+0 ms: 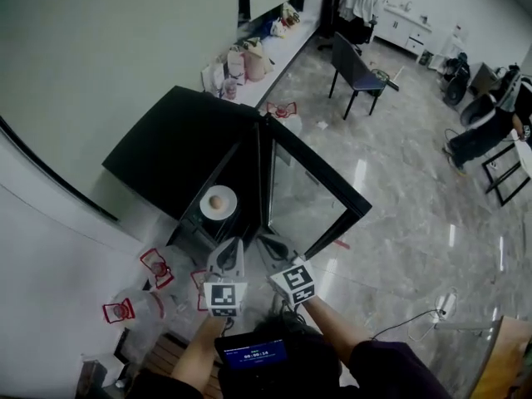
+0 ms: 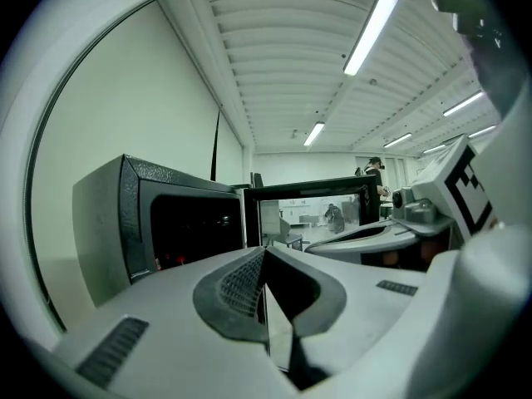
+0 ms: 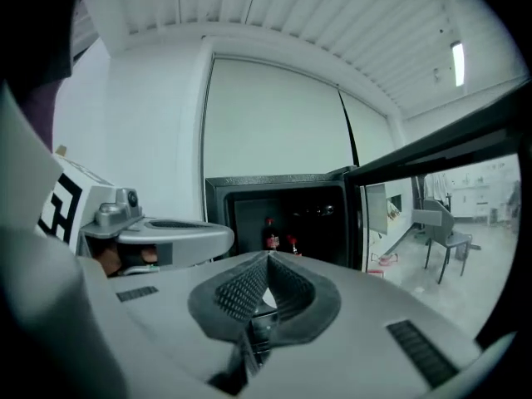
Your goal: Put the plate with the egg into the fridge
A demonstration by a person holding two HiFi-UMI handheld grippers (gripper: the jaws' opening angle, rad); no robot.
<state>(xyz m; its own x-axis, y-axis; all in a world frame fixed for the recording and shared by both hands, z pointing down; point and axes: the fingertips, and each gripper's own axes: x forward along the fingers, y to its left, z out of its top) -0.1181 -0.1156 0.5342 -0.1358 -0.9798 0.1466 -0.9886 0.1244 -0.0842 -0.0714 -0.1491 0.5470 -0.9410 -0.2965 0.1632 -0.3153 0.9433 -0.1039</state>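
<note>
A white plate with a brown egg (image 1: pixel 218 202) rests inside the black fridge (image 1: pixel 179 148), just behind its front opening. The glass door (image 1: pixel 309 191) stands swung open to the right. Both grippers hang side by side in front of the opening, apart from the plate. My left gripper (image 1: pixel 228 254) is shut, its ribbed pads meeting with nothing between them (image 2: pixel 264 254). My right gripper (image 1: pixel 271 244) is also shut and empty (image 3: pixel 268 258). From the right gripper view the dark fridge interior (image 3: pixel 291 214) shows ahead, but the plate is hidden there.
Two red-capped bottles (image 3: pixel 270 233) stand deep in the fridge. Red-and-clear items (image 1: pixel 155 266) lie on the floor left of it. A chair (image 1: pixel 357 69), a cluttered counter (image 1: pixel 249 56) and a seated person (image 1: pixel 490 127) are farther off. A cable (image 1: pixel 407 322) runs across the floor.
</note>
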